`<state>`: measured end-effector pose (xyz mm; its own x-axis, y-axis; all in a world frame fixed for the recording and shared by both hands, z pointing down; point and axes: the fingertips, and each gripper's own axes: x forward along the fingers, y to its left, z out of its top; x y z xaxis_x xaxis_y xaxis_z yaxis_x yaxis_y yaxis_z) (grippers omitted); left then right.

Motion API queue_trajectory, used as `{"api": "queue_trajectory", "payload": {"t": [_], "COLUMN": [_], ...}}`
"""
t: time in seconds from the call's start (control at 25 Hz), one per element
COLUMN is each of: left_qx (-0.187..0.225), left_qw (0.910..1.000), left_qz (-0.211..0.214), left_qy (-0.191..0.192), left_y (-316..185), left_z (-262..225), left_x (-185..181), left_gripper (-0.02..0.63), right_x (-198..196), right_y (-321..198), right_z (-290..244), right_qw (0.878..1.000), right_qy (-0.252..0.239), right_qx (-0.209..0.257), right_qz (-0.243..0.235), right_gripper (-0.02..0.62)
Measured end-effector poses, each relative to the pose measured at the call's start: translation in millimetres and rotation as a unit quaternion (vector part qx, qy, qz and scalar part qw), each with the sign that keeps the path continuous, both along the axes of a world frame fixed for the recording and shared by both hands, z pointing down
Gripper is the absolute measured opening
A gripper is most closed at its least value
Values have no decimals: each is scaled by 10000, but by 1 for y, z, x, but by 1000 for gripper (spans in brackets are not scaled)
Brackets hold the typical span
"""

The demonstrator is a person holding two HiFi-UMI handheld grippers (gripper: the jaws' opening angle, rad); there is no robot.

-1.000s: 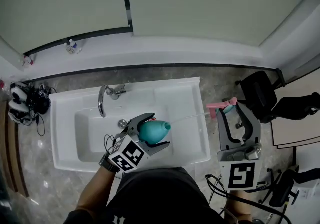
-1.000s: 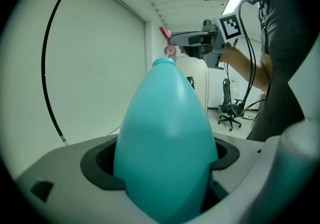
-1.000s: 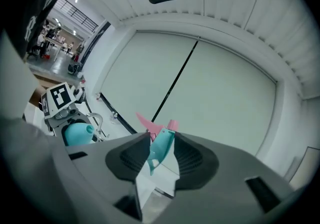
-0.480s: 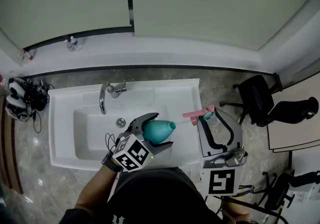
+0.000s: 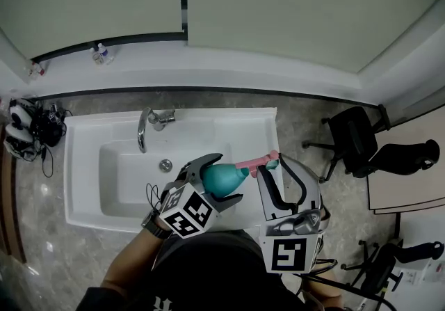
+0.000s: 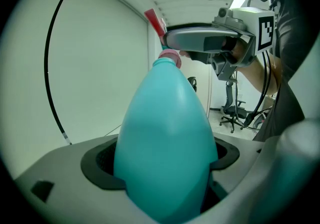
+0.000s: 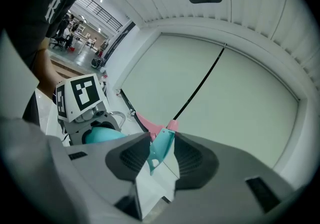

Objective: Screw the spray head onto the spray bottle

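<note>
My left gripper (image 5: pixel 226 178) clamps the teal spray bottle (image 5: pixel 218 180) over the sink's (image 5: pixel 90 163) right end. My right gripper (image 5: pixel 275 161) pinches the pink spray head (image 5: pixel 254 161). Only the left gripper view shows its collar (image 6: pixel 170 58) at the bottle's neck.

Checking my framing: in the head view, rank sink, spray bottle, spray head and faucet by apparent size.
1. sink
2. spray bottle, held nearer the camera, so flattered
3. faucet and spray head look about alike; not ranked

Pale green wall panels (image 5: pixel 292 10), grey marbled floor (image 5: pixel 309 113). White sink (image 5: pixel 80 177) with chrome faucet (image 5: pixel 142 137). Black office chair (image 5: pixel 351 132) at right.
</note>
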<state>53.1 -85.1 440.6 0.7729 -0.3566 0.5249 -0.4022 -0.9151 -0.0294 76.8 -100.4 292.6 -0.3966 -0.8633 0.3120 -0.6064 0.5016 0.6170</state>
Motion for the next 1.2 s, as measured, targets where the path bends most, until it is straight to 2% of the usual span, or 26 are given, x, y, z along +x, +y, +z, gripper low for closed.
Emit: {"api": "queue_trajectory", "payload": {"t": [0.48, 0.68, 0.76, 0.88, 1.2], "left_qx": [-8, 463, 758, 1100, 1244], "left_qw": [9997, 9975, 9943, 9884, 9852], "left_qz": [-118, -463, -661, -881, -962], "left_qy": [-210, -261, -344, -573, -681], "left_y": [0, -11, -18, -26, -32], "left_z": [4, 1, -1, -1, 1], "left_x": [-2, -3, -5, -7, -7], "left_gripper": [453, 453, 453, 453, 453], "right_x": [-19, -17, -17, -16, -22], "right_y": [1, -4, -6, -8, -10], "right_z": [5, 6, 4, 4, 8], "right_qw": [9998, 9999, 9993, 9983, 9958], "right_qy": [-2, 35, -39, 129, 564], "right_qx": [187, 17, -11, -37, -3], "right_qz": [-120, 163, 362, 569, 717], "right_gripper": [147, 147, 147, 147, 147]}}
